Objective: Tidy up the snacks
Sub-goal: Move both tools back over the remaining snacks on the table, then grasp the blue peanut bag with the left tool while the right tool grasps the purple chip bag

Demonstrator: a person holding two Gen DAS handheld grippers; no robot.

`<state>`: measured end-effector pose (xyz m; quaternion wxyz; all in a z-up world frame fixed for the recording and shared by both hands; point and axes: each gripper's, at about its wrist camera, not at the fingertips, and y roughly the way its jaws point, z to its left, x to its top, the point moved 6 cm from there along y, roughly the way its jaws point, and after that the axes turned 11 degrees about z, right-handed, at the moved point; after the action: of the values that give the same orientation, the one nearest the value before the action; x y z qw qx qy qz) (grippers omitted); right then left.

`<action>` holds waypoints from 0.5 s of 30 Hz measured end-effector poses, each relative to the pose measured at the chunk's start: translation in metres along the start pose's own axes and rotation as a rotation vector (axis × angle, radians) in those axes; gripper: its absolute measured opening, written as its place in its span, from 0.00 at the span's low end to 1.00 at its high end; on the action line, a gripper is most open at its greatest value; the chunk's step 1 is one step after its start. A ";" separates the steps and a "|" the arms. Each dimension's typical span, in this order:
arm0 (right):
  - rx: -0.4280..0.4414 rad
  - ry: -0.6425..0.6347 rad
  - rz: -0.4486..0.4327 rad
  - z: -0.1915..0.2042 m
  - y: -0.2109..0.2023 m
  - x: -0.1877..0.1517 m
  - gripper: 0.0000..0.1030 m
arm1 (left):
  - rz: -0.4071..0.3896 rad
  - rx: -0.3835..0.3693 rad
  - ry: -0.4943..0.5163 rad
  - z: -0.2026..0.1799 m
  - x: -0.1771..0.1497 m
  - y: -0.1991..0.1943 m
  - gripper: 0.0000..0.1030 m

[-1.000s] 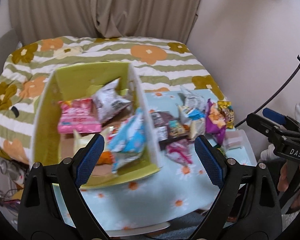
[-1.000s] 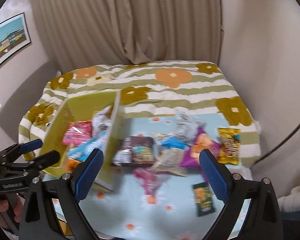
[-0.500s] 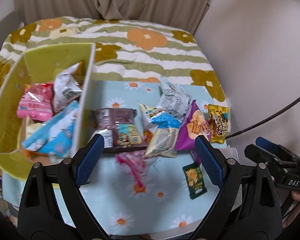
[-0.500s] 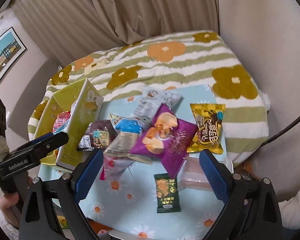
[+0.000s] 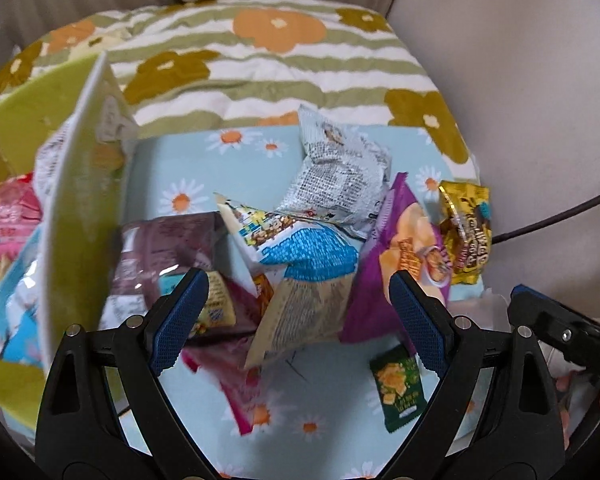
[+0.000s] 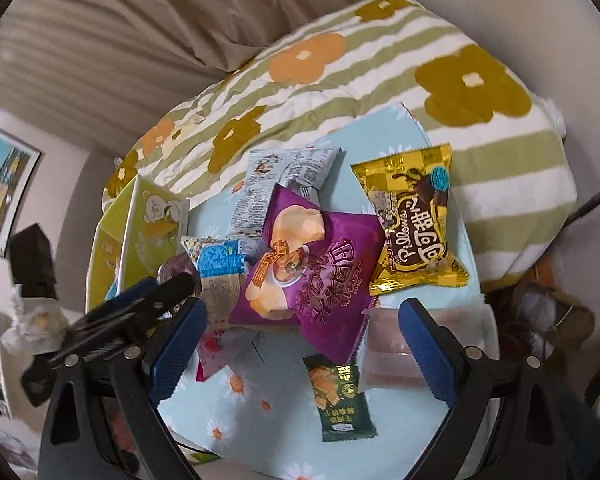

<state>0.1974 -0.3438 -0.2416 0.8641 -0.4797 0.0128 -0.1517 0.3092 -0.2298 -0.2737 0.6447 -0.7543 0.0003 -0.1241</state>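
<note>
Several snack packs lie on a daisy-print table (image 5: pixel 188 200): a blue-and-beige bag (image 5: pixel 304 280), a maroon pack (image 5: pixel 168 248), a silver bag (image 5: pixel 340 176), a purple chip bag (image 6: pixel 312 272), a gold Pillows bag (image 6: pixel 416 224), a small green packet (image 6: pixel 340 396) and a pink pack (image 5: pixel 236 380). A yellow-green box (image 5: pixel 76 208) at the left holds several snacks. My left gripper (image 5: pixel 298 320) is open, above the blue-and-beige bag. My right gripper (image 6: pixel 302 344) is open, above the purple bag's near edge.
A flower-striped bed (image 5: pixel 260 60) lies behind the table, with curtains and a wall beyond. A clear plastic container (image 6: pixel 400 344) sits at the table's right edge. A dark cable (image 5: pixel 560 216) runs along the right wall. The left gripper (image 6: pixel 112 316) shows in the right wrist view.
Both grippers have moved right and down toward the loose snack pile. The box has slid to the left edge of both views. Both stay open.
</note>
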 end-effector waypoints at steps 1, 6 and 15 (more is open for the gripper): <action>0.009 0.016 0.009 -0.001 0.005 0.001 0.93 | 0.010 -0.001 0.005 0.000 0.003 0.005 0.88; 0.017 0.072 0.040 -0.005 0.026 0.007 0.93 | 0.071 -0.010 0.026 0.004 0.010 0.029 0.87; 0.025 0.168 0.080 -0.013 0.061 0.017 0.93 | 0.137 -0.037 0.099 -0.001 0.014 0.057 0.78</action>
<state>0.2270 -0.3289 -0.2971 0.8712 -0.4538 0.1024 -0.1570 0.3321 -0.2426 -0.3260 0.6367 -0.7573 0.0859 -0.1167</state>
